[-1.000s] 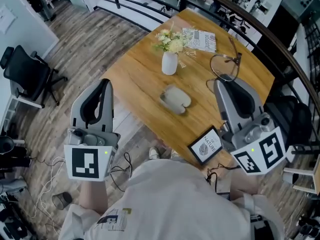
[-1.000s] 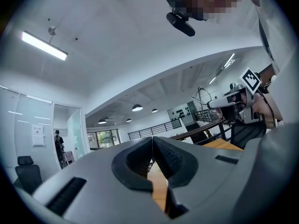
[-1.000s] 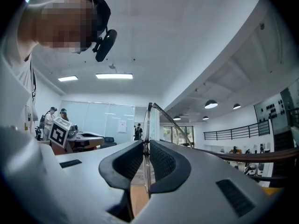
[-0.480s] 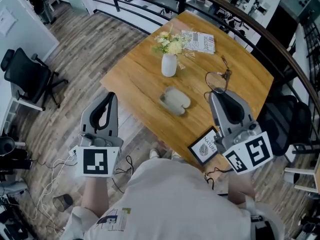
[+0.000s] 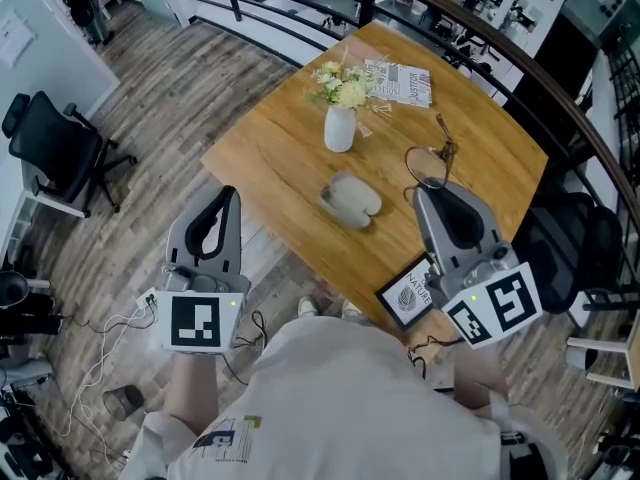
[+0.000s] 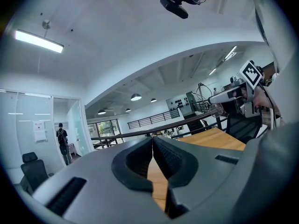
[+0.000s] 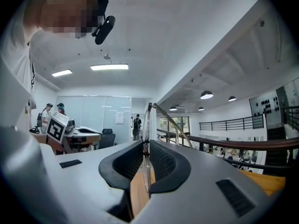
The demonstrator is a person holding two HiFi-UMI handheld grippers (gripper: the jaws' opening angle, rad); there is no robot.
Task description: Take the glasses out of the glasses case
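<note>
Right gripper [image 5: 424,196]: jaws clamping glasses [image 5: 428,162] by a lens rim, above the bench [image 5: 270,148] near its front edge. Left gripper [image 5: 229,196]: jaws pressing together, empty, hanging beyond the bench's left edge.

I see the grey oval glasses case [image 5: 350,200] on the wooden table [image 5: 270,158], white ceramic vase [image 5: 339,128] behind it (newspaper [image 5: 400,81] farther back), thin-rimmed glasses [image 5: 432,160] to its right.

1. Wooden surface [image 5: 270,148], set cornerwise.
2. Grey glasses case [image 5: 350,199] lies near its middle.
3. White vase [image 5: 339,128] of flowers stands beyond it.
4. Printed sheet [image 5: 400,81] lies by the far corner.
5. Black-framed card [image 5: 410,293] sits at the near edge.
</note>
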